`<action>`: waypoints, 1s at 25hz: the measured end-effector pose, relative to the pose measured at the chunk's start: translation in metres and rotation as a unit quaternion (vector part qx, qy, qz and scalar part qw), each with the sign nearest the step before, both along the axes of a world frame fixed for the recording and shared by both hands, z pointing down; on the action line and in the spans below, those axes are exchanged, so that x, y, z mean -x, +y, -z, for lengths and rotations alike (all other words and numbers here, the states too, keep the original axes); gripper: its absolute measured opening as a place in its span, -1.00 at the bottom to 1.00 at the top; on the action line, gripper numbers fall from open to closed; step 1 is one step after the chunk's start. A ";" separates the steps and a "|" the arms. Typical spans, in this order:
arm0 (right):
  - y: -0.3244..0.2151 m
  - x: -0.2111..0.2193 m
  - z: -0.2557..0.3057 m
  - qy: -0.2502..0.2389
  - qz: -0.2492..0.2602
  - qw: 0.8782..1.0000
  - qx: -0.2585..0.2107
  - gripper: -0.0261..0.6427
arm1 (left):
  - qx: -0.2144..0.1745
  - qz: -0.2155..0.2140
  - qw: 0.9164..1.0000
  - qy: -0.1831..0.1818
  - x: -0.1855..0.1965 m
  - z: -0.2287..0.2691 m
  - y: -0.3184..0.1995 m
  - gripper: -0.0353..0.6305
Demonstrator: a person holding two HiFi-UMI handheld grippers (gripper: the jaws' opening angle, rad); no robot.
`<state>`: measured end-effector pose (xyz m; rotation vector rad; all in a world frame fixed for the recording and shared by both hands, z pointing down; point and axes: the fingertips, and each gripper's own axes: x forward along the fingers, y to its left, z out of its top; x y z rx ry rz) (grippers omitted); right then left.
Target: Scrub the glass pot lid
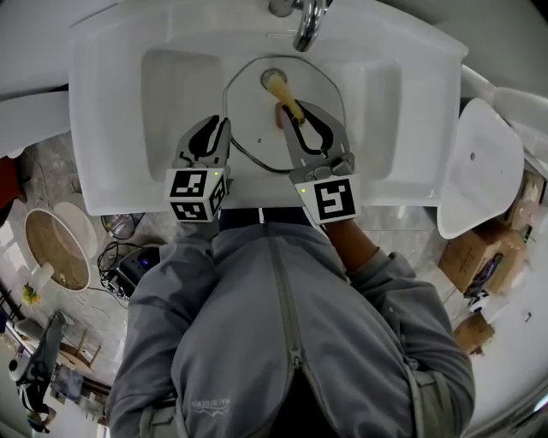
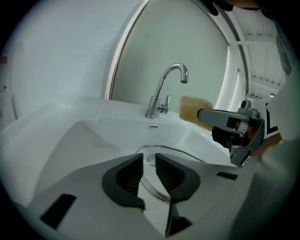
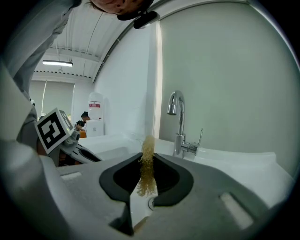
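Observation:
The glass pot lid (image 1: 253,115) lies in the white sink (image 1: 120,103), below the faucet (image 1: 306,21). My left gripper (image 1: 221,128) is at the lid's left rim. In the left gripper view the jaws (image 2: 149,164) stand a narrow gap apart, and the lid's rim (image 2: 154,190) runs through that gap without the pads pressing on it. My right gripper (image 1: 295,115) hovers over the lid's middle, shut on a tan scrub sponge (image 1: 278,84). The sponge (image 3: 147,168) sticks up thin between the right gripper (image 3: 147,161) pads. It also shows as a tan pad (image 2: 192,110) near the faucet (image 2: 161,93).
A white toilet (image 1: 479,162) stands right of the sink. Cardboard boxes (image 1: 471,257) sit on the floor at the right. A round tan basin (image 1: 56,248) and cables lie on the floor at the left. The person's grey jacket fills the foreground.

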<state>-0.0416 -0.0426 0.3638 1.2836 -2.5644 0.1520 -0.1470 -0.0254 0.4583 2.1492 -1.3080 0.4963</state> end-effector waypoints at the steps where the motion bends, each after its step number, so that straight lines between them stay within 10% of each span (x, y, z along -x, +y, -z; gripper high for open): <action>1: -0.002 0.001 -0.003 0.002 0.001 1.000 0.002 -0.75 | 0.012 -0.001 1.000 0.002 0.000 -0.006 0.000 -0.62; 13: -0.022 0.013 -0.030 0.012 0.011 1.000 0.012 -0.75 | 0.187 0.015 0.980 0.060 -0.004 -0.072 0.003 -0.38; 25: -0.030 0.011 -0.055 0.042 0.022 0.998 0.043 -0.75 | 0.265 0.012 0.956 0.127 -0.027 -0.094 0.006 -0.59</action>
